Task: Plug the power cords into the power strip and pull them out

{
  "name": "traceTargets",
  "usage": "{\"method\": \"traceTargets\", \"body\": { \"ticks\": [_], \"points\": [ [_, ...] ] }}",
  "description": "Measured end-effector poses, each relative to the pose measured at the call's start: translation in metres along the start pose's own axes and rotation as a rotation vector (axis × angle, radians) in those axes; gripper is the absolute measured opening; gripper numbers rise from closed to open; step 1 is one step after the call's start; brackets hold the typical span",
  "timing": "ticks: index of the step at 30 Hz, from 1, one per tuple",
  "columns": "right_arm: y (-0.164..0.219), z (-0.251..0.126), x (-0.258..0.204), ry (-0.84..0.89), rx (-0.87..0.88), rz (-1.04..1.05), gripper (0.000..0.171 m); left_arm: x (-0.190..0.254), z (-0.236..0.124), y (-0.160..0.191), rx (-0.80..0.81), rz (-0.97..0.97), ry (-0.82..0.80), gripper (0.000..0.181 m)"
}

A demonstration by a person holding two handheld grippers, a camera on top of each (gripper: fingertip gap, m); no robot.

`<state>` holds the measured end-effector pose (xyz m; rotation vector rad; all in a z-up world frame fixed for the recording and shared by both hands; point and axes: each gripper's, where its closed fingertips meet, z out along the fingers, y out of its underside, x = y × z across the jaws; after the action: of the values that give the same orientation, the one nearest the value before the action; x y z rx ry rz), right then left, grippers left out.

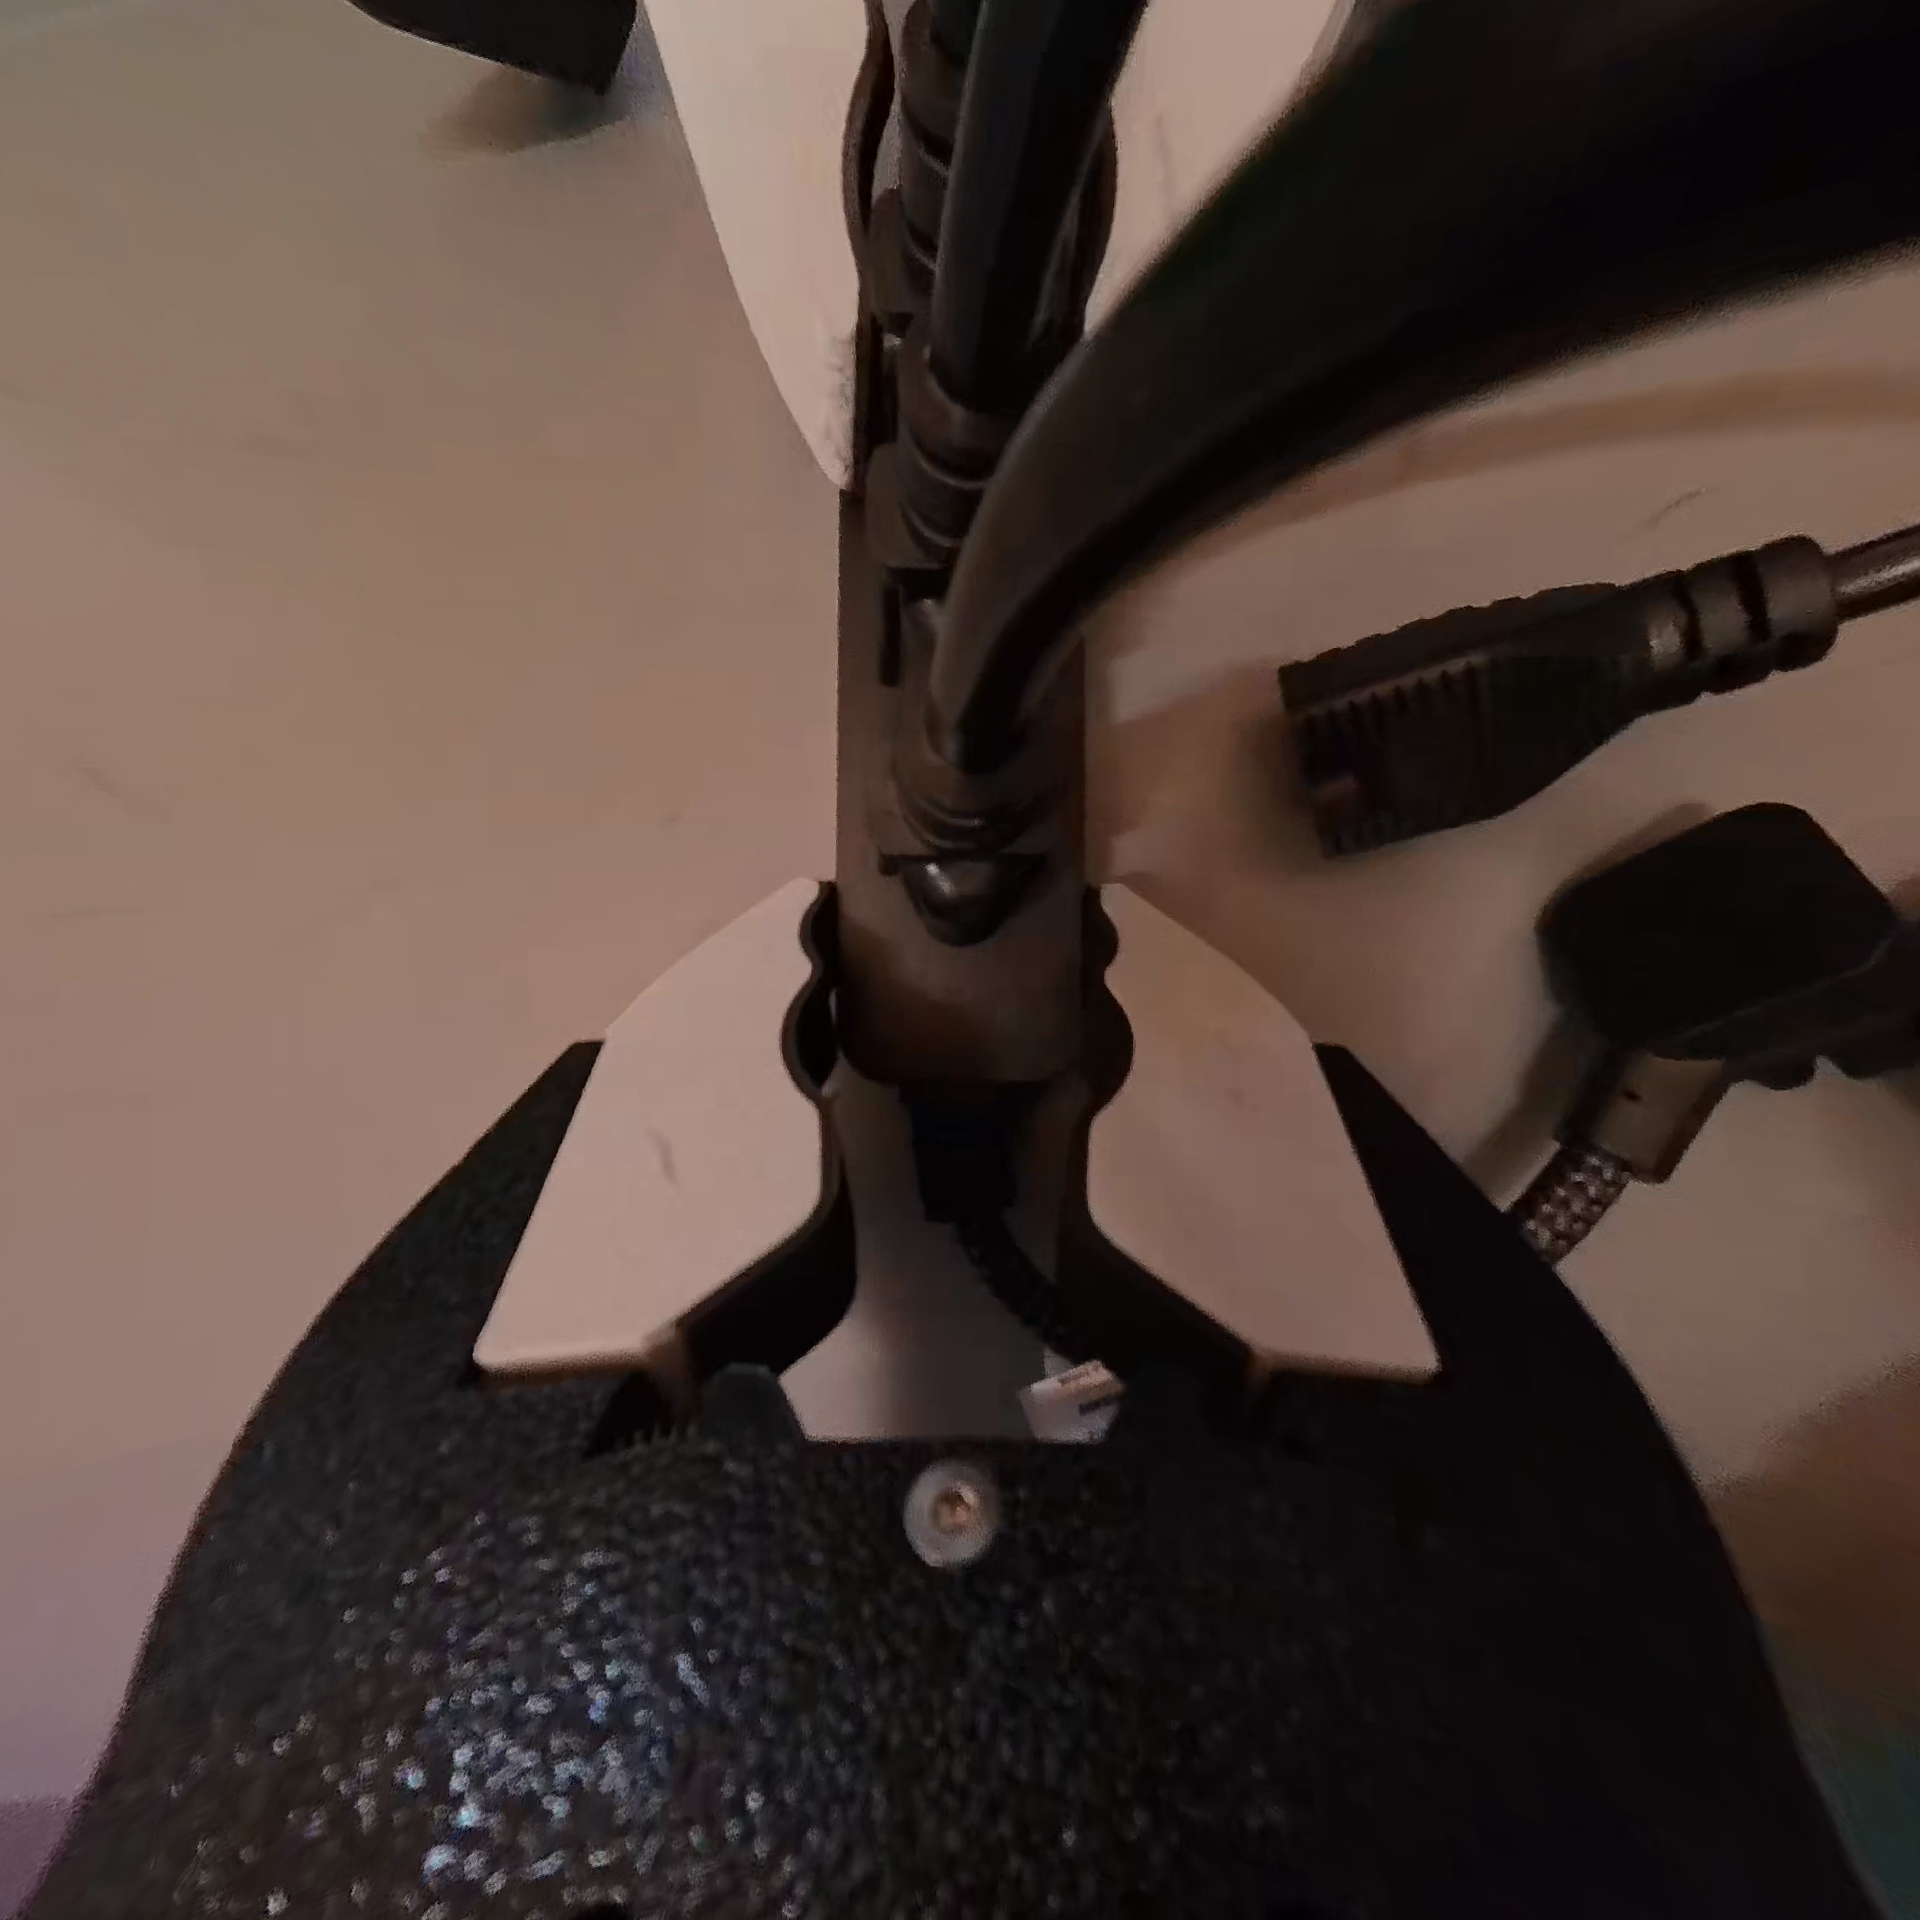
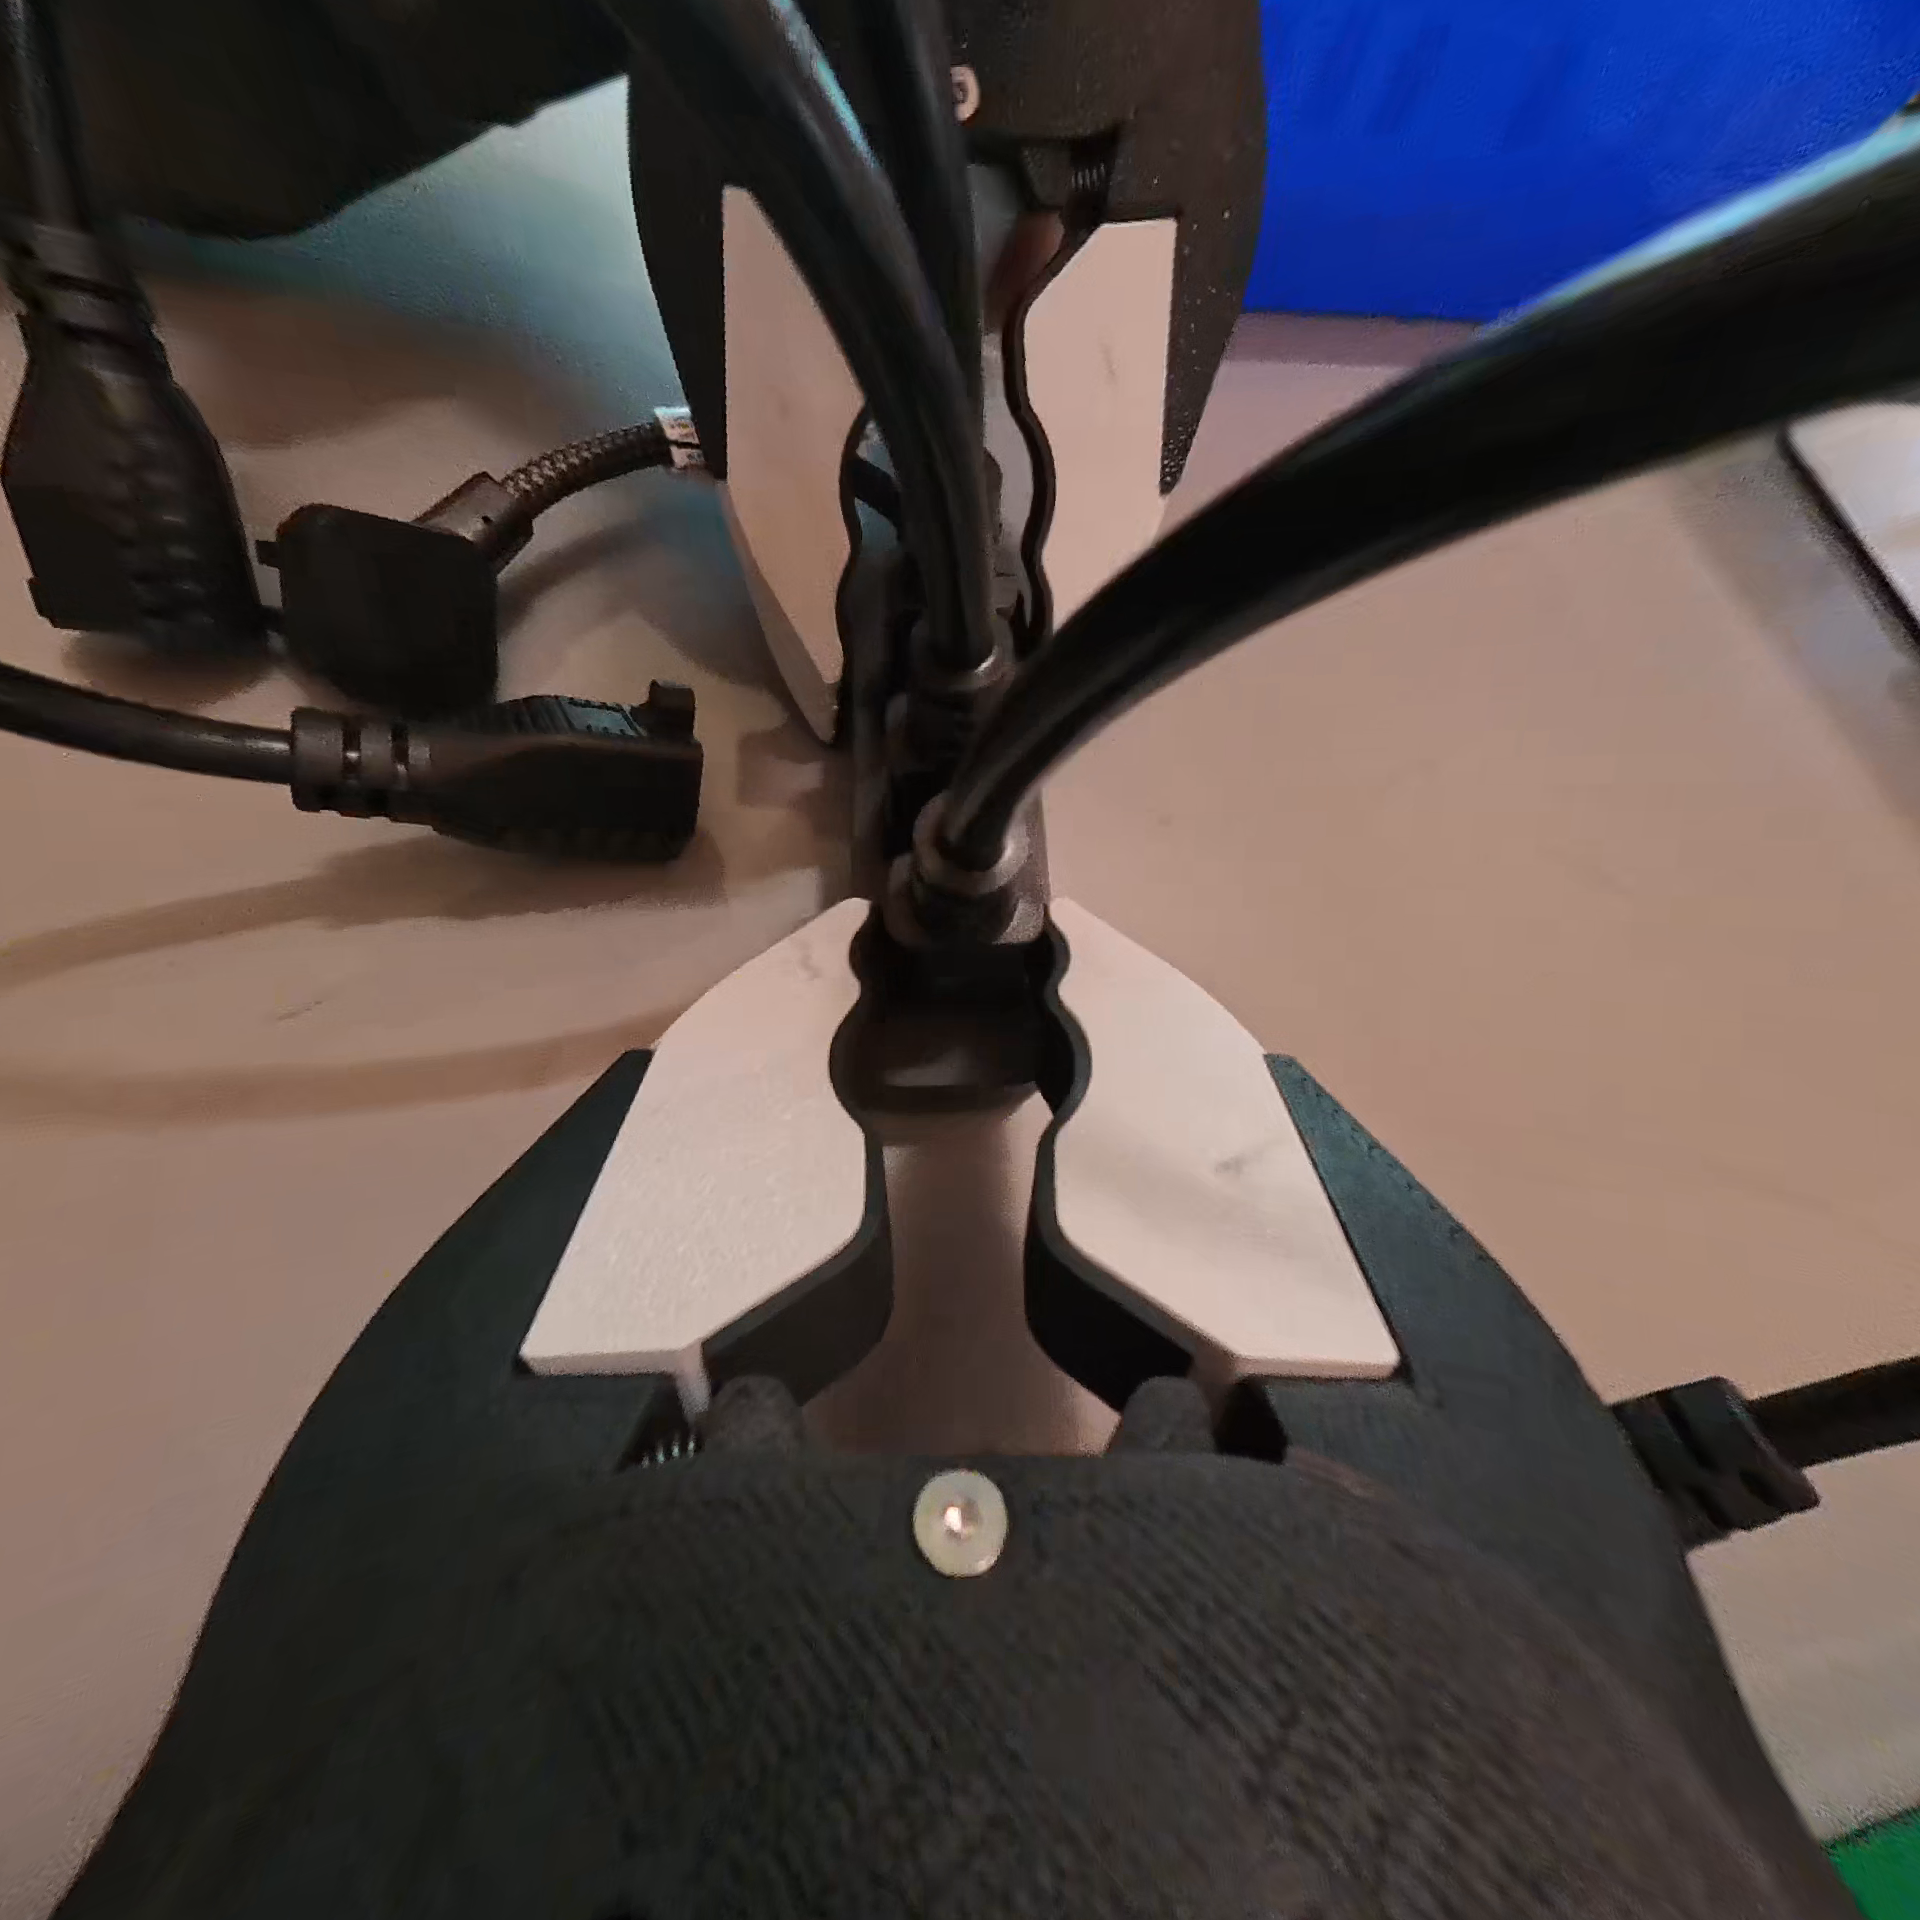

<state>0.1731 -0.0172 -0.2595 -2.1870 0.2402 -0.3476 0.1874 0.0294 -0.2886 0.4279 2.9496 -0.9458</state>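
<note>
Both claws are gripping the same narrow brown power strip point(image 1: 961, 665), one at each end, so that it is lying between them on the pale table point(image 1: 364, 623), well in from any visible edge. The left claw point(image 1: 961, 997) is closing narrowly on the end where a braided cord point(image 1: 1013, 1283) is leaving the strip; the right claw point(image 2: 956, 1023) is clamping the opposite end. Several black power cords point(image 2: 914, 416) are rising from plugs seated along the strip. Loose plugs are lying beside it: a ribbed one point(image 2: 566, 774) and a flat angled one point(image 2: 390, 603). The step in hand appears to be steadying the strip for insertion or extraction, though blur is preventing a firm reading. To do it well, one claw should be holding the strip flat against the table while the other is taking a plug by its body, not its cord, and pulling straight along the pins. A small white tag point(image 1: 1075, 1397) on the braided cord is bearing print, not legible enough to assess; no brand is discernible.
</note>
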Motion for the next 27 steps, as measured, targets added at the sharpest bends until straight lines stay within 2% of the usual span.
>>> {"method": "traceTargets", "body": {
  "ticks": [5,11,16,24,27],
  "points": [
    [-0.001,0.0,-0.002,-0.028,0.041,0.057,0.026,0.004,-0.001,0.002,-0.072,-0.065,-0.019,0.044],
    [0.0,0.001,-0.004,-0.048,-0.052,0.055,0.026,0.006,-0.002,-0.004,-0.239,-0.069,-0.022,0.043],
    [0.0,-0.001,-0.003,-0.041,0.019,0.053,0.025,0.007,0.002,0.001,-0.393,-0.083,0.015,0.044],
    [0.002,-0.006,-0.003,-0.04,0.038,-0.013,0.025,0.007,0.004,-0.002,-0.466,-0.074,0.007,0.044],
    [-0.008,-0.012,0.001,-0.001,0.104,-0.04,0.027,0.007,0.004,-0.002,-0.461,-0.097,0.023,0.044]
  ]
}}
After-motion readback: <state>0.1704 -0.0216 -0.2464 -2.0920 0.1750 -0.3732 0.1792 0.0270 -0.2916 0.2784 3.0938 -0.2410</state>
